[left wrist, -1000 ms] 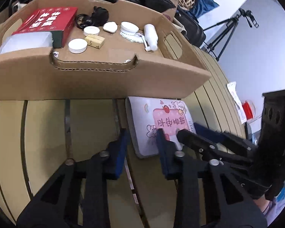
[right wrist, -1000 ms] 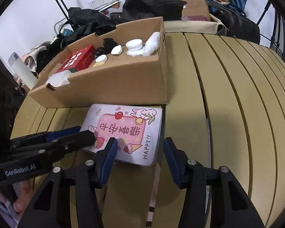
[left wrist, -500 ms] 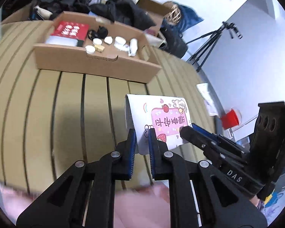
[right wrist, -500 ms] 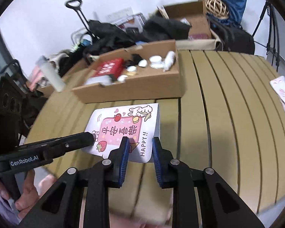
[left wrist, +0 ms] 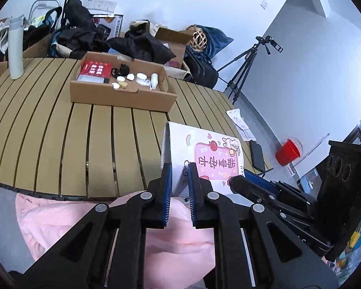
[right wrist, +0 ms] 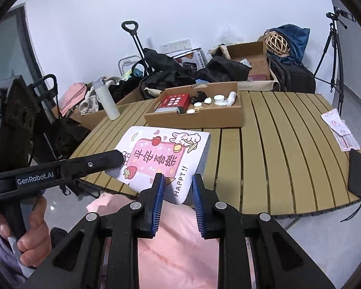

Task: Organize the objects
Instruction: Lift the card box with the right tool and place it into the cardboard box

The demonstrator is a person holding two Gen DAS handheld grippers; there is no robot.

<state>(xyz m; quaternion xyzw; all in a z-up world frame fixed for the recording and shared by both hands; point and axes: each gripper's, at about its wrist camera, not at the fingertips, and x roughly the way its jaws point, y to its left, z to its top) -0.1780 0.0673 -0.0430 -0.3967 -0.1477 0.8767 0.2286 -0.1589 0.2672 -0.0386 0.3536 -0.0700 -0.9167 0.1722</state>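
Observation:
A flat white box with a pink cartoon label is held in the air in front of the slatted table, lifted clear of it. My left gripper is shut on the box's left edge. My right gripper is shut on its near right corner; the box also shows in the right wrist view. An open cardboard tray stands further back on the table, holding a red box, a white bottle and several small white items.
A white flask stands at the table's far left. Papers and a black phone lie near the table's right edge. Bags, boxes and a tripod stand behind the table. A pink garment is below the grippers.
Both grippers closed on the box beside the tray, then lifted it and drew it back off the table toward the person. The table now appears far lower and farther.

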